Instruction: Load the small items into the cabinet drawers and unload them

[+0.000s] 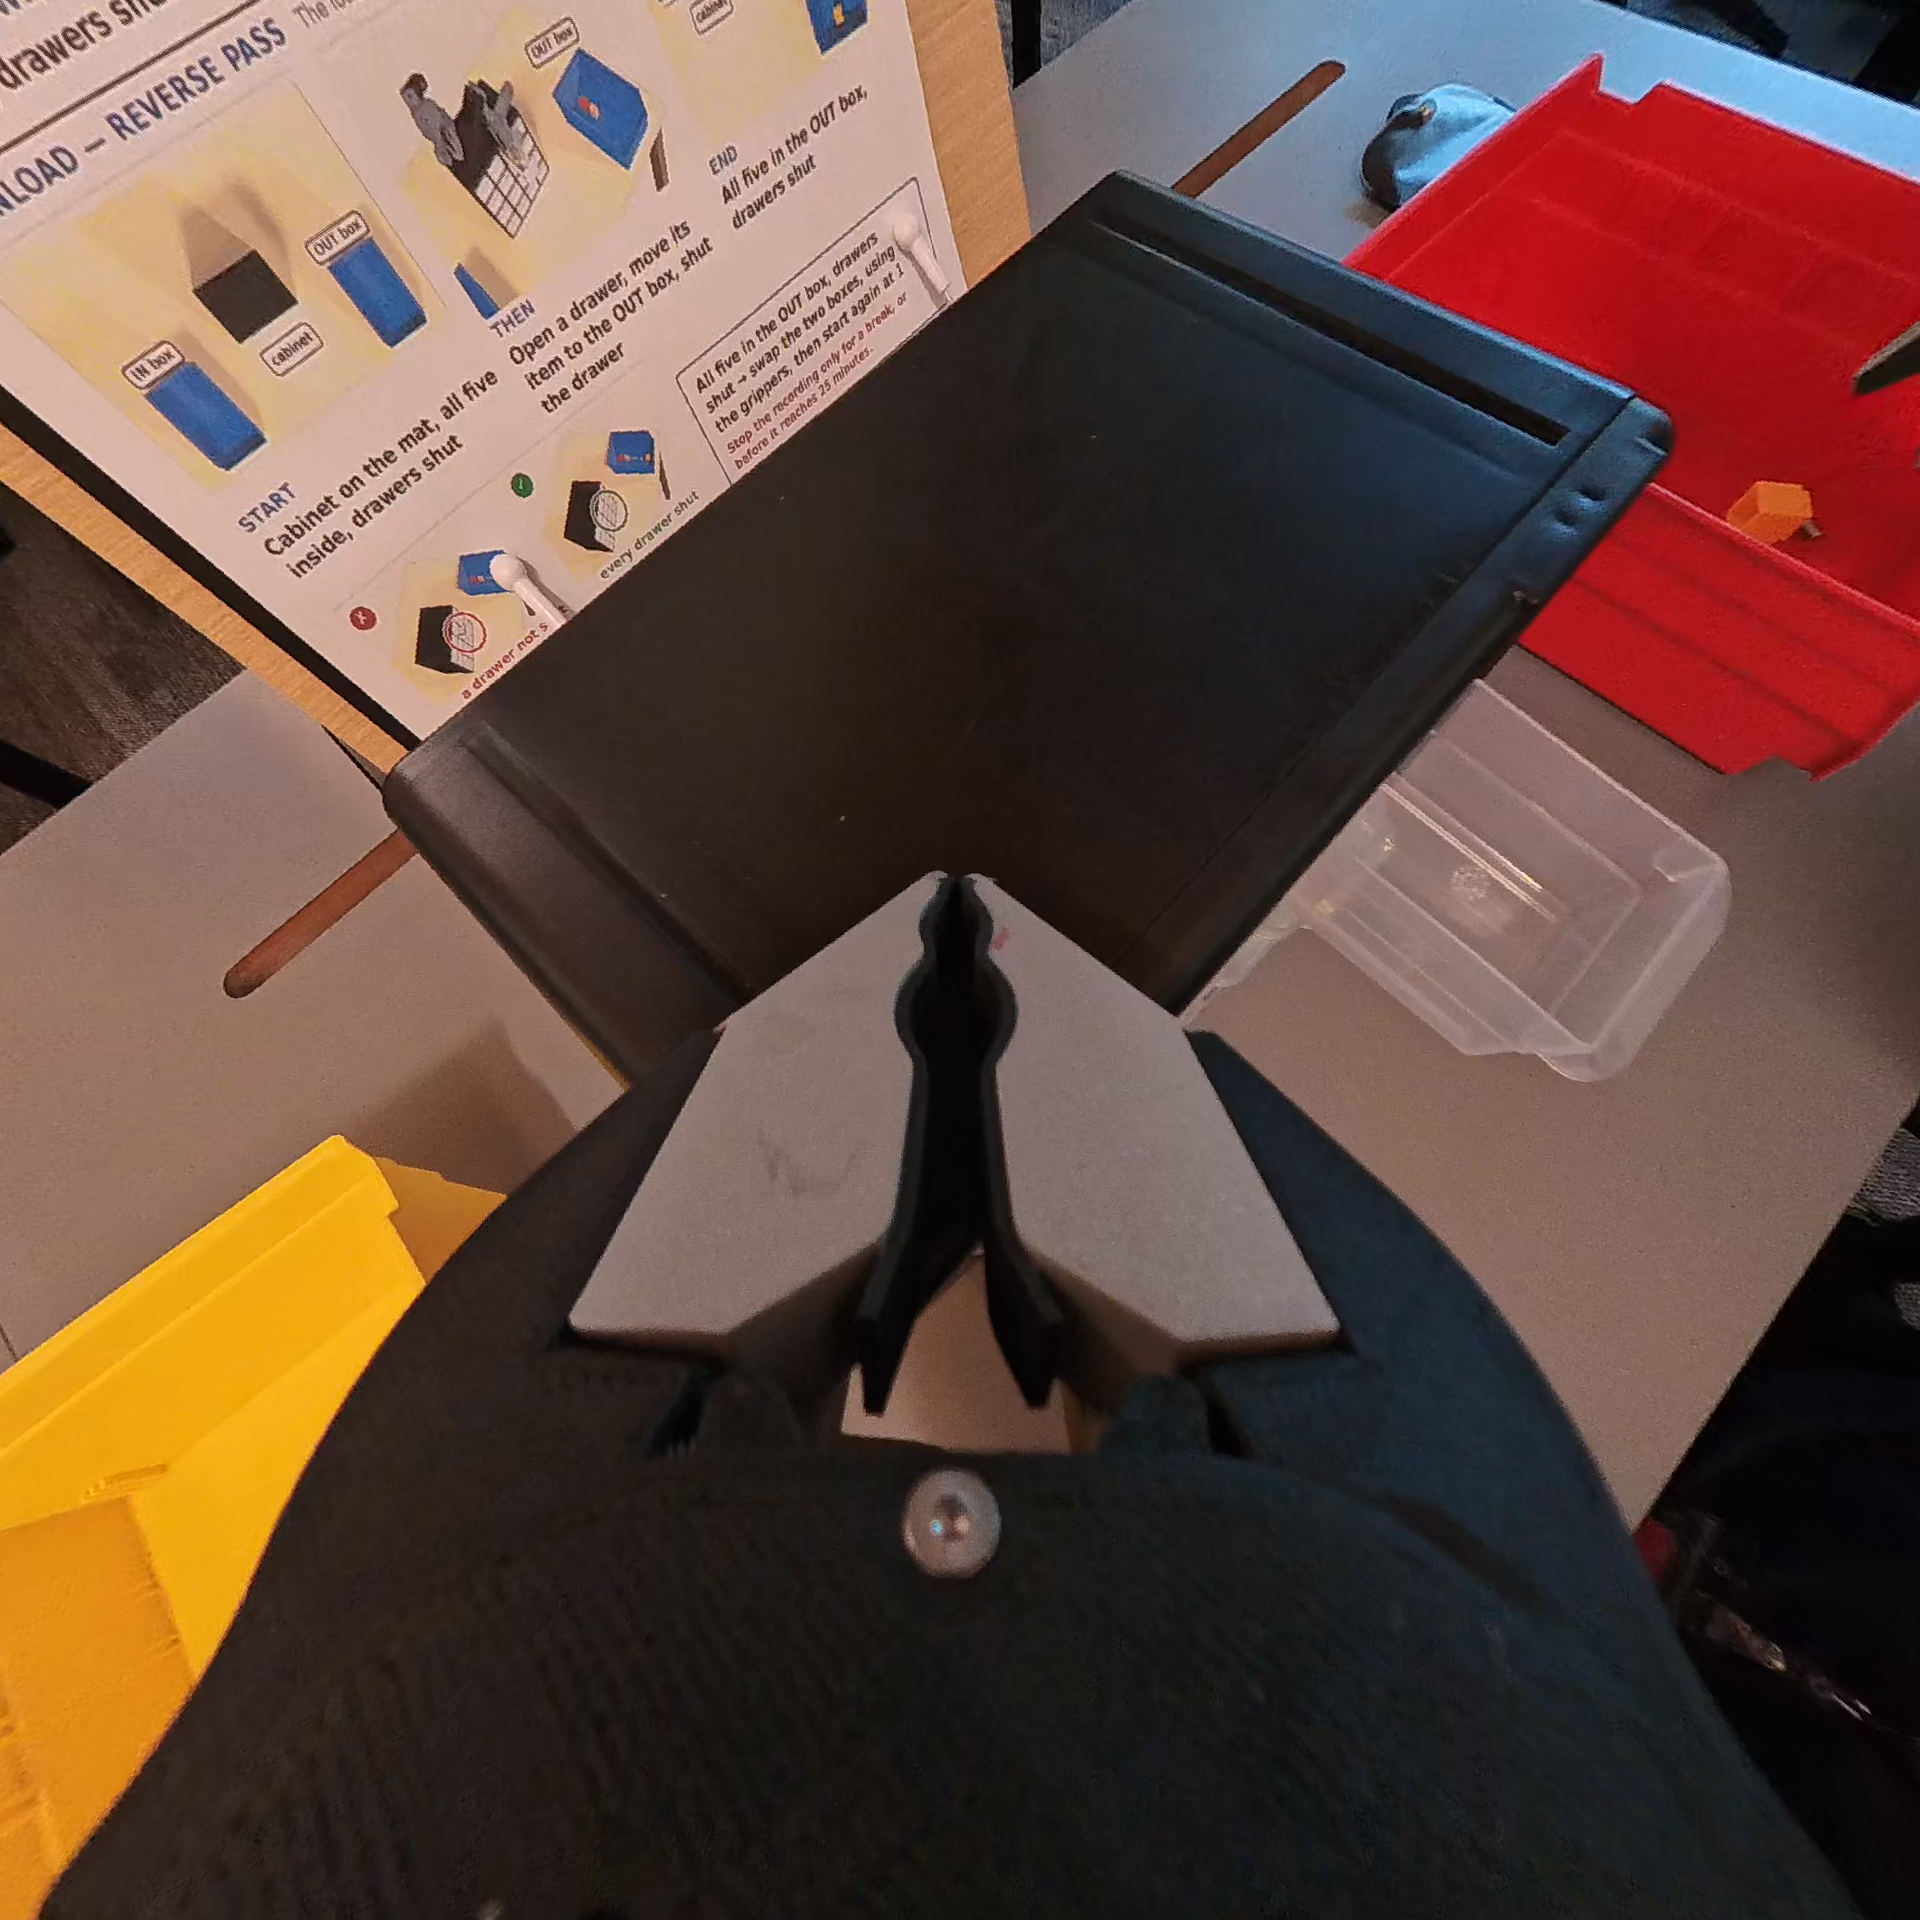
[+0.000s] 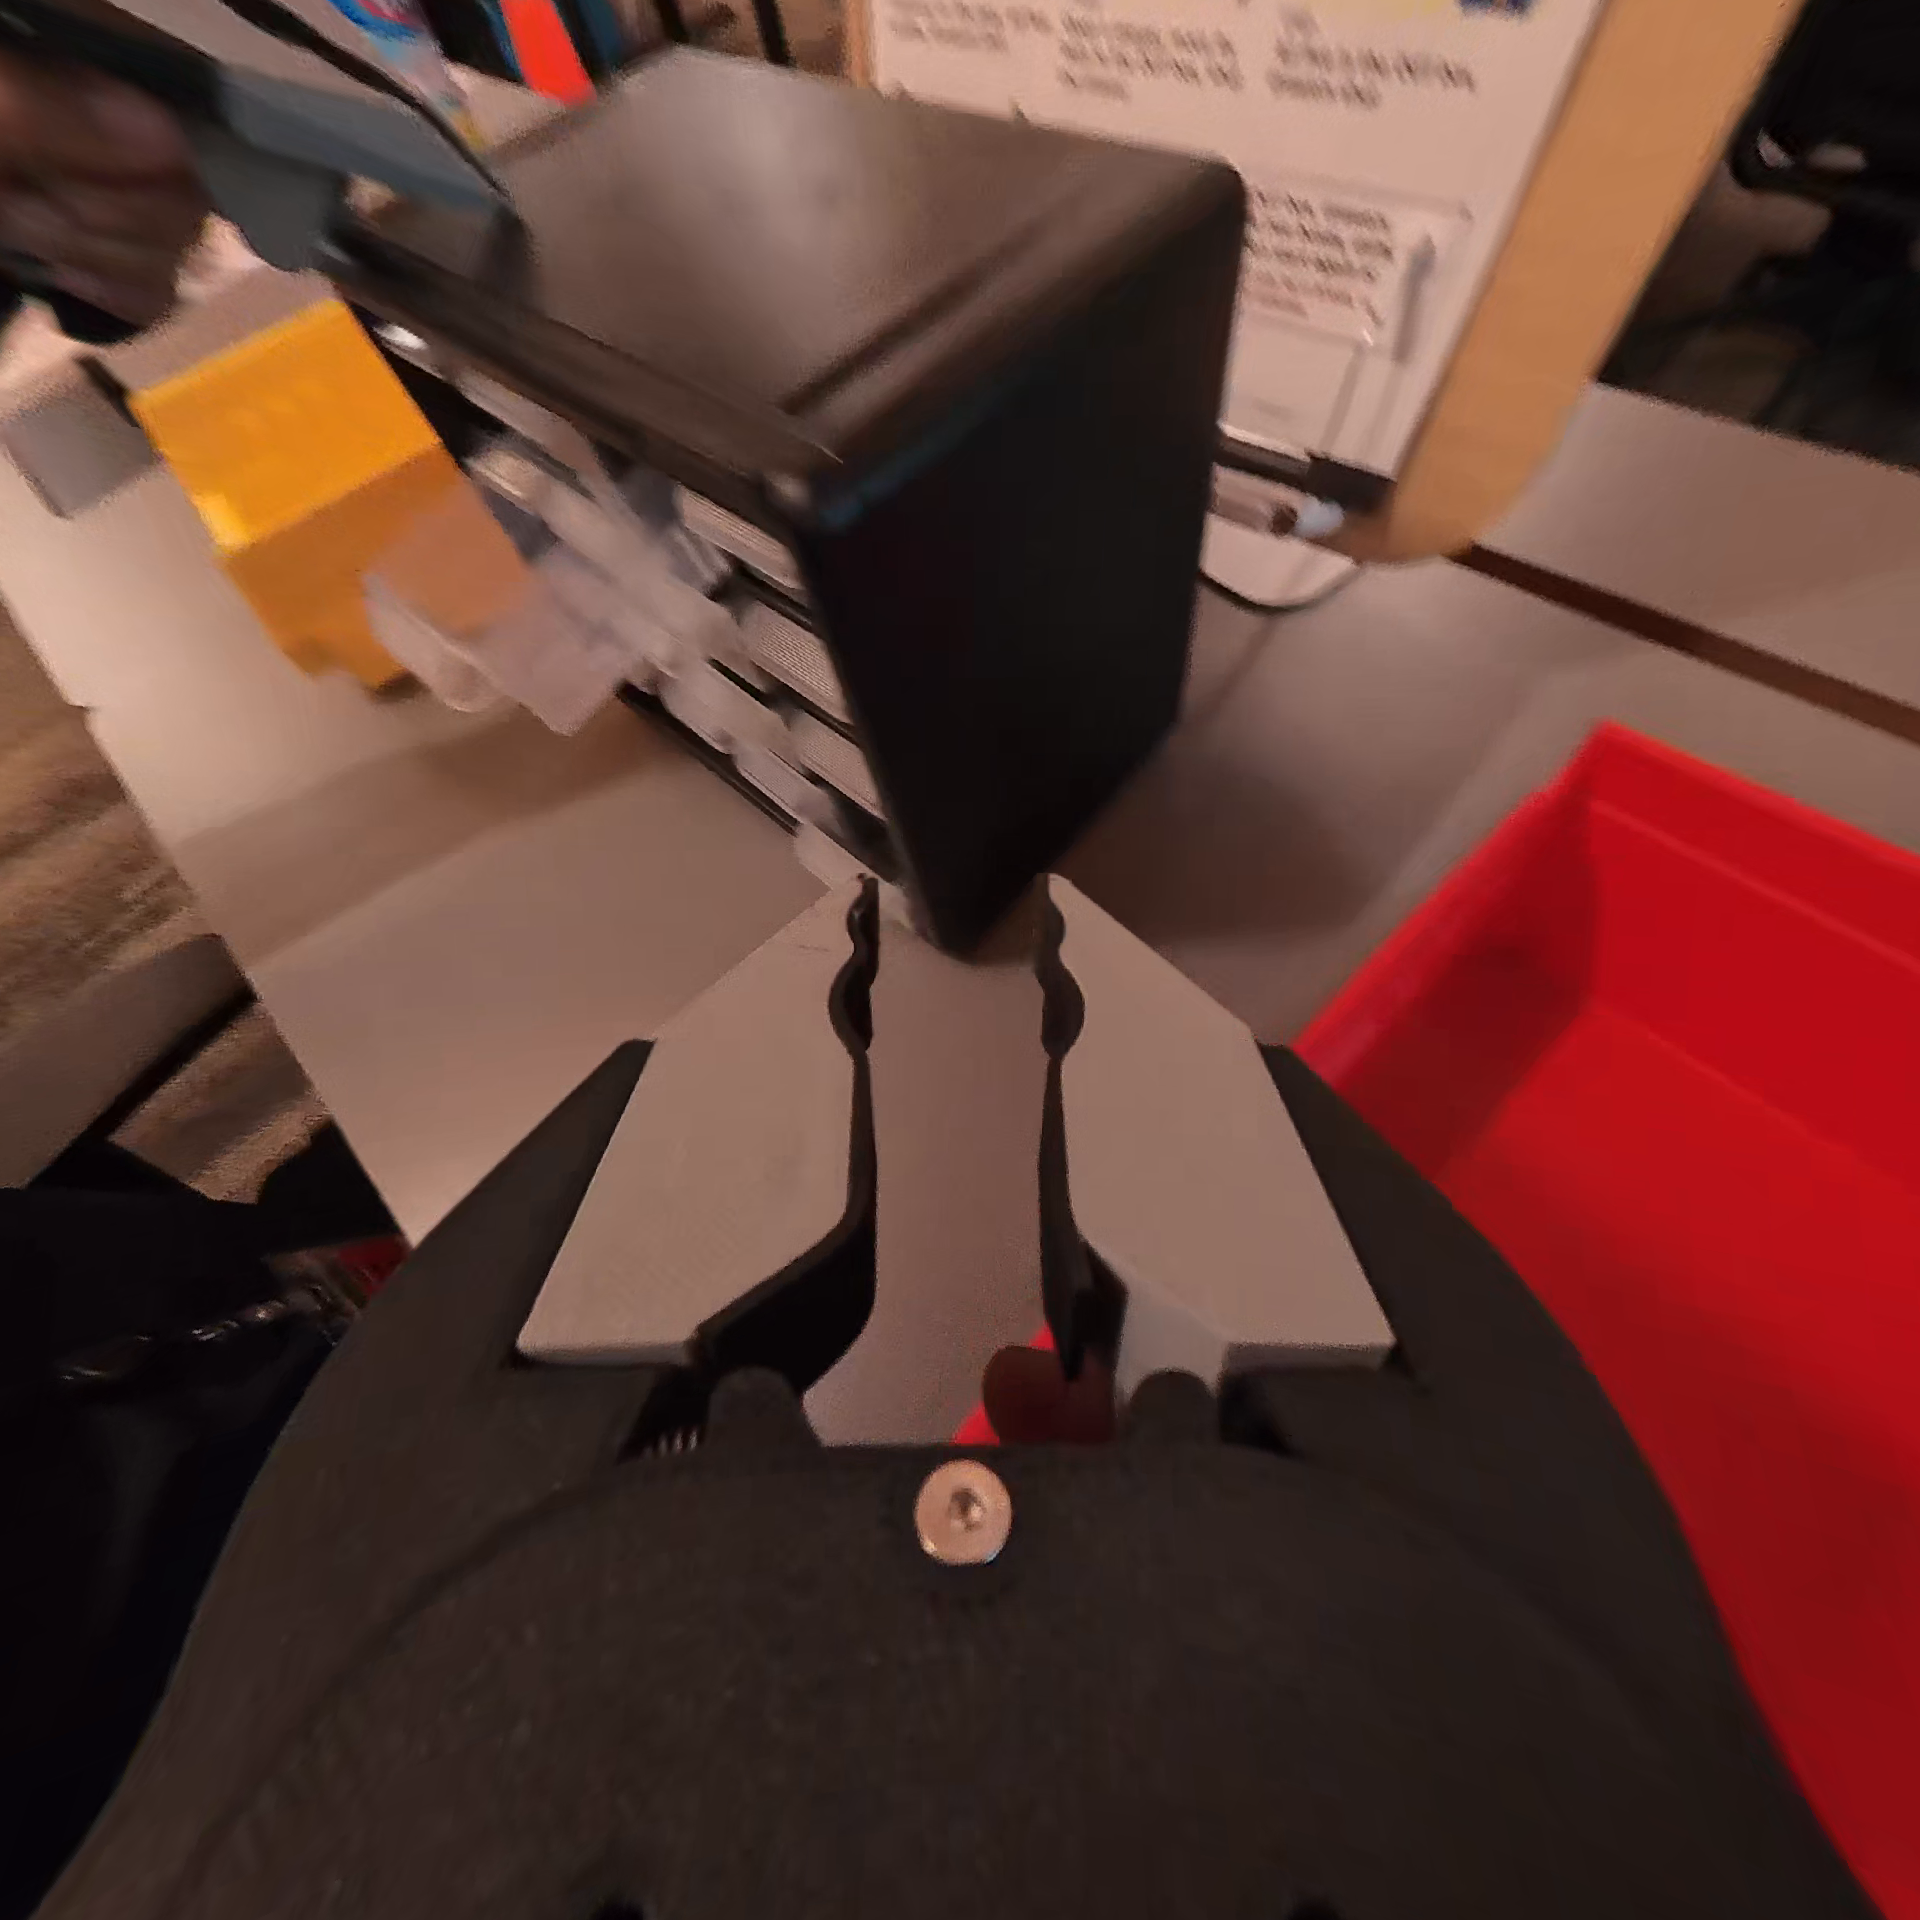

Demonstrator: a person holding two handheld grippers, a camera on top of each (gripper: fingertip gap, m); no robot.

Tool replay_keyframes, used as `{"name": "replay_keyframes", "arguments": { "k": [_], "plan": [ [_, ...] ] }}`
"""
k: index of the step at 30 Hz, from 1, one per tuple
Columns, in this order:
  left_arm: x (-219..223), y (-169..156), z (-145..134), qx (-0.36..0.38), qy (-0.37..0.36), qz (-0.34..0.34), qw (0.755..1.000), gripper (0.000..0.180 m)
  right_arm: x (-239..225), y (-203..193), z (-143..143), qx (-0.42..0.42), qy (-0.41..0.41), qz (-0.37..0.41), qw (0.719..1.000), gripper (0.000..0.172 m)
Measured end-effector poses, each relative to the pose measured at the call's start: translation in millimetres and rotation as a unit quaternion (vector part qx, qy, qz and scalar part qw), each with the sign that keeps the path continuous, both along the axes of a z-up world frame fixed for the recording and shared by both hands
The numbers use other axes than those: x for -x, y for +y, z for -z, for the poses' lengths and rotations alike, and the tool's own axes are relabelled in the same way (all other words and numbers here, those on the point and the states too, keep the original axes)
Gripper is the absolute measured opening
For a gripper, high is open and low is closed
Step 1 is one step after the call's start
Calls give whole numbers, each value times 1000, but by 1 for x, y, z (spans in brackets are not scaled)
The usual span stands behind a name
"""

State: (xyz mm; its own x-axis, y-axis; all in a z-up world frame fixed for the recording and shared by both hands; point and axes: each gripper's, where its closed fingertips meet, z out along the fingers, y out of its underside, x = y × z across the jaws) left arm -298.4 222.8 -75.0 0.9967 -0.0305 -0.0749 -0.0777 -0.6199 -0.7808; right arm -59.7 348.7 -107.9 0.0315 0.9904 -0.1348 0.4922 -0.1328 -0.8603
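Note:
The black cabinet (image 1: 1039,571) stands on the grey table, and I look down on its top. My left gripper (image 1: 956,883) is shut, with its tips over the near part of that top and nothing between them. One clear drawer (image 1: 1507,894) is pulled out at the cabinet's right. In the right wrist view the cabinet (image 2: 935,416) stands ahead, with the open drawer (image 2: 499,644) blurred at its left. My right gripper (image 2: 956,914) is open just in front of the cabinet's lower corner. Only the table shows between its fingers. The left gripper (image 2: 343,177) shows blurred at the cabinet's top front edge.
A red bin (image 1: 1714,312) at the right holds a small orange item (image 1: 1766,509); it also shows in the right wrist view (image 2: 1662,1143). A yellow bin (image 1: 156,1403) sits at the lower left. A printed sheet on a board (image 1: 416,260) stands behind the cabinet. There is about 30 centimeters between the tips of the two grippers. From my right tips it is roughly 12 centimeters to the cabinet (image 2: 935,416); from my left, 20 centimeters. From either gripper's tips it is about 15 centimeters to the open drawer (image 2: 499,644).

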Motion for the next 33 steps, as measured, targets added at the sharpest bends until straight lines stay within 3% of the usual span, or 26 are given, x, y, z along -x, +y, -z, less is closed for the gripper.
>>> {"name": "replay_keyframes", "arguments": {
  "k": [4, 7, 8, 12, 14, 18, 20, 28, 33],
  "plan": [
    [-4, -5, -1, -1, -5, 14, 1000, 0, 16, -38, -18, -3, 59, -52, 997, 29],
    [-21, -15, -2, 3, -27, 54, 998, 32, 25, -70, -24, -18, 79, -86, 993, 27],
    [-24, -19, -1, 6, -23, 59, 998, 31, 27, -84, -24, -19, 80, -106, 991, 24],
    [-24, -28, 1, 14, 19, 58, 998, 30, 36, -162, -6, -18, 46, -229, 972, 17],
    [-22, -29, 1, 17, 27, 57, 998, 30, 48, -184, 11, -41, 16, -253, 966, 18],
    [-26, -30, 1, 18, -2, 82, 996, 40, 88, -177, 22, -101, 15, -206, 973, 17],
    [-28, -32, 1, 23, -5, 93, 995, 42, 106, -167, 14, -96, 36, -187, 977, 0],
    [-31, -37, 4, 49, 38, 149, 987, 50, 158, -111, 6, -91, 58, -89, 990, 0],
    [-39, -46, 13, 60, 117, 224, 966, 62, 159, -153, 3, -67, 123, -121, 983, 31]
  ]
}}
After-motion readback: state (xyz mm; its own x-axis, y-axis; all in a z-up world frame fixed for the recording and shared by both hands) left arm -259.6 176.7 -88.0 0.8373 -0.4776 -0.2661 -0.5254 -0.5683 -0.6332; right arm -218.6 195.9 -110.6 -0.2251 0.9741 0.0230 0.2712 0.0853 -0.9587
